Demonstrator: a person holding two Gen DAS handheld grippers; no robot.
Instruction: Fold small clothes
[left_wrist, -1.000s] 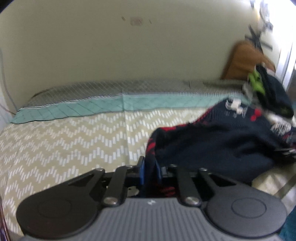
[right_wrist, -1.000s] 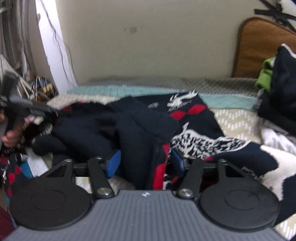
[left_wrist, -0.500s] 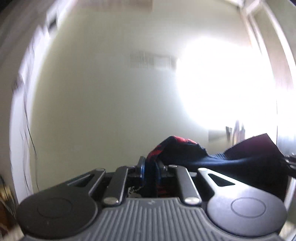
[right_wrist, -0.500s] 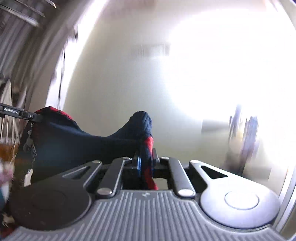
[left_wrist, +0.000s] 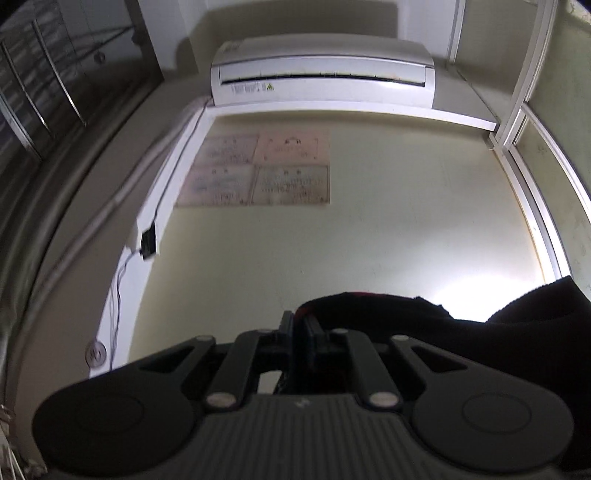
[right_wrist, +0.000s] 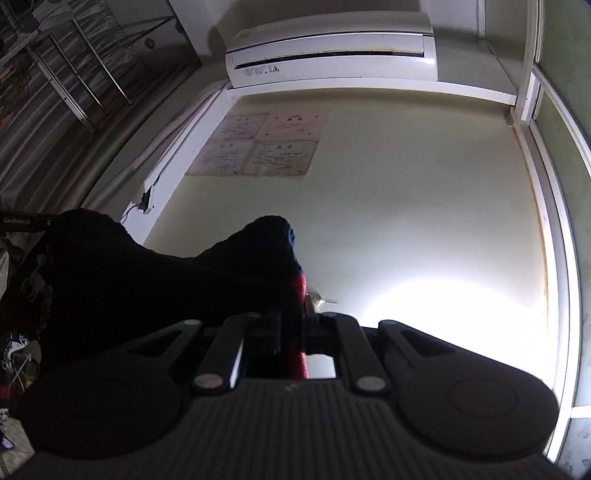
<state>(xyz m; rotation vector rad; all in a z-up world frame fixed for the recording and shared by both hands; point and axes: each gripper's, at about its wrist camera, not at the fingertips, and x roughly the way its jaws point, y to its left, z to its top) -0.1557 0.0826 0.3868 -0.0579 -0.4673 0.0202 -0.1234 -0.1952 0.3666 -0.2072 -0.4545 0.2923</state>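
My left gripper (left_wrist: 300, 325) points up at the wall (left_wrist: 369, 251); its jaws are pinched narrow on a fold of the dark sweater (left_wrist: 480, 343), with a sliver of red knit showing at the grip; from there the cloth runs off to the right, rising into a hump at the right edge of the left wrist view. My right gripper (right_wrist: 293, 314) is tilted up the same way; its jaws are closed tight on another part of the same sweater (right_wrist: 147, 280), a red band of it caught between them; the dark knit bulges above the grip and stretches away to the left, where it meets the tip of my other gripper at the far left edge of that view. So the sweater hangs in the air, held between my two grips. High on the wall sits a white air conditioner (left_wrist: 321, 77); below it four faded certificates (left_wrist: 258, 170) are stuck in a block; a dark plug with a thin cord (left_wrist: 147, 242) hangs to the left; a bright patch of light lies low on the right.
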